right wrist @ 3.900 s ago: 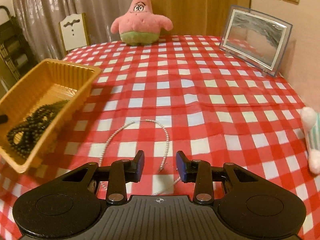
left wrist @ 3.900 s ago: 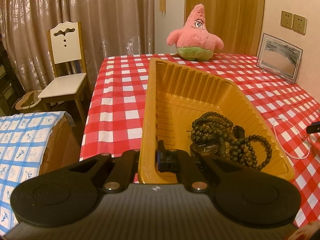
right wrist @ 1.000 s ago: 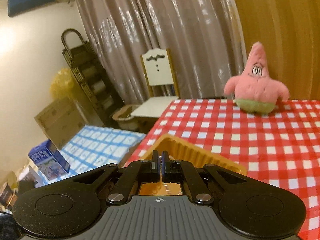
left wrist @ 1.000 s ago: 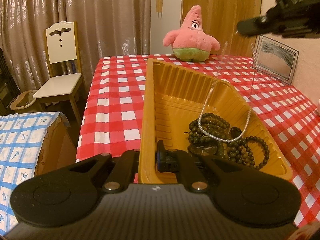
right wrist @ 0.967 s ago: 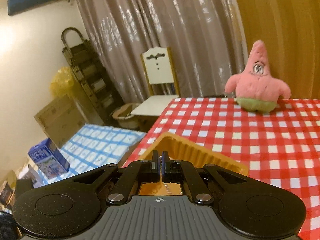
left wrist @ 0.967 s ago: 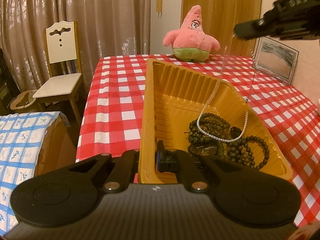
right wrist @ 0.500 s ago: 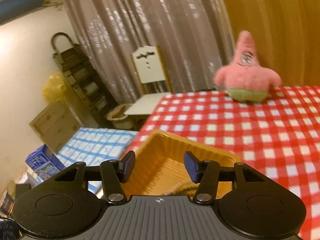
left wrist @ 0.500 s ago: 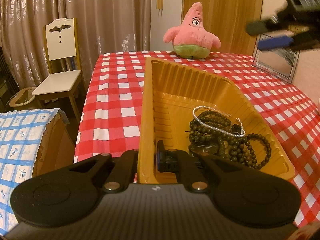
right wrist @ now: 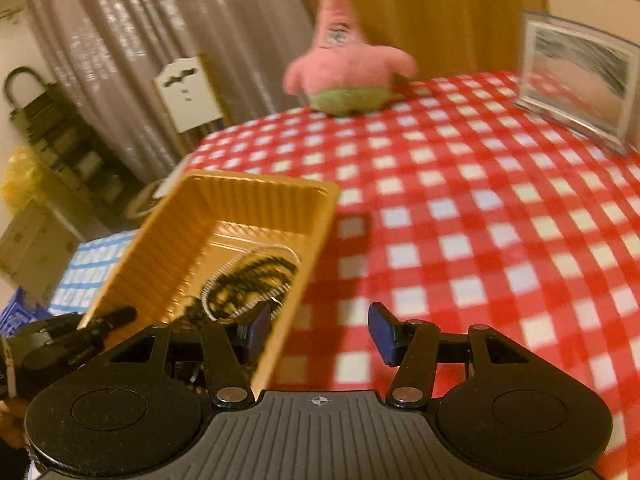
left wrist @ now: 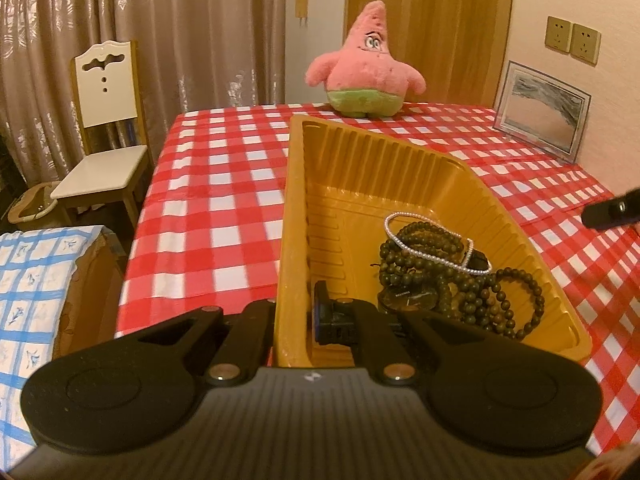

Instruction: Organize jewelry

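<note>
One yellow plastic tray (left wrist: 520,240), one white pearl necklace (left wrist: 432,240), one pink starfish plush toy (left wrist: 366,72), one white chair (left wrist: 104,120), one framed picture (left wrist: 542,116), two wall sockets (left wrist: 572,40).

The pearl necklace (left wrist: 436,244) no longer lies on the desk (left wrist: 224,200) just ahead of the right gripper (right wrist: 318,334). A second ago it hung pinched between that gripper's closed fingers above the tray (left wrist: 360,168); now it rests inside the tray on top of the dark bead bracelets (left wrist: 452,280), free of any fingers. The right gripper's fingers (right wrist: 382,334) have just been opening and now stand spread with nothing between them. The gripper itself has dropped from high above the tray to low beside the tray's right wall, over the checked cloth.
</note>
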{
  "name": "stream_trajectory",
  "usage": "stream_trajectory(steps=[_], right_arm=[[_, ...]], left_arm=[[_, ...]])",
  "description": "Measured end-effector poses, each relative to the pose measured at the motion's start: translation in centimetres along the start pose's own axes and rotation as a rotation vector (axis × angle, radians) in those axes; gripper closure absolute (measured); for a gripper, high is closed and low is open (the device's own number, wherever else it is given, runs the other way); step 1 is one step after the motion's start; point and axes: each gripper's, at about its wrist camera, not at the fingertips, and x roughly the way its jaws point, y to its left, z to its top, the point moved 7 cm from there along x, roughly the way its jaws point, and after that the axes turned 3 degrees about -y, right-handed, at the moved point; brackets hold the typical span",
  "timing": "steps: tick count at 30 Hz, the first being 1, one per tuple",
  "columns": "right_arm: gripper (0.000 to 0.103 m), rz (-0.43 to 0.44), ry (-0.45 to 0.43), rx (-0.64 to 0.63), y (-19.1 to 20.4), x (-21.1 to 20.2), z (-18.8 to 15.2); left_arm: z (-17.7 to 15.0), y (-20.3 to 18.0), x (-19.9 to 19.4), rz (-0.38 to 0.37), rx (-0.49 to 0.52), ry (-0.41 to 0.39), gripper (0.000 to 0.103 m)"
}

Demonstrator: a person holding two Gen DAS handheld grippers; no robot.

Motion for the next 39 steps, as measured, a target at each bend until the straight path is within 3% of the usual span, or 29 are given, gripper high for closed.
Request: stream_trajectory(steps=[9, 17, 19, 22, 24, 29, 37, 39], right_arm=[[0.049, -0.129, 0.002, 0.078, -4.1, -2.0, -1.7], [0.048, -0.170, -0.003, 0.106, -3.7, -3.3, -3.5], [0.043, -0.181, -0.001, 0.105, -3.4, -3.4, -3.9], [0.034, -0.195, -0.009, 0.116, -2.9, -3.6, -4.7], [0.031, -0.200, -0.017, 0.125, -2.5, -4.1, -5.2], [0.029, -0.212, -0.044, 0.135, -0.7, -5.6, -6.8], [0.029, -0.238, -0.064, 0.079, 2.6, -8.5, -9.0], [0.029, -0.224, -0.065, 0.079, 3.2, -9.4, -9.2]], left_arm=[[-0.2, -3.7, 1.5, -0.040, -0.040, 0.020, 0.100], [-1.7, -4.4, 2.3, -0.077, -0.071, 0.083, 0.098], [-2.1, -4.3, 2.4, -0.076, -0.072, 0.099, 0.095], [-2.1, -4.2, 2.0, -0.098, -0.068, 0.094, 0.081], [-2.1, -3.9, 1.6, -0.092, -0.079, 0.092, 0.056], [-1.8, -3.2, -0.5, -0.095, -0.029, 0.055, 0.041], [-0.1, -2.6, -7.1, -0.032, 0.018, 0.031, 0.038], [0.0, -3.3, -8.8, -0.016, 0.033, 0.039, 0.032]])
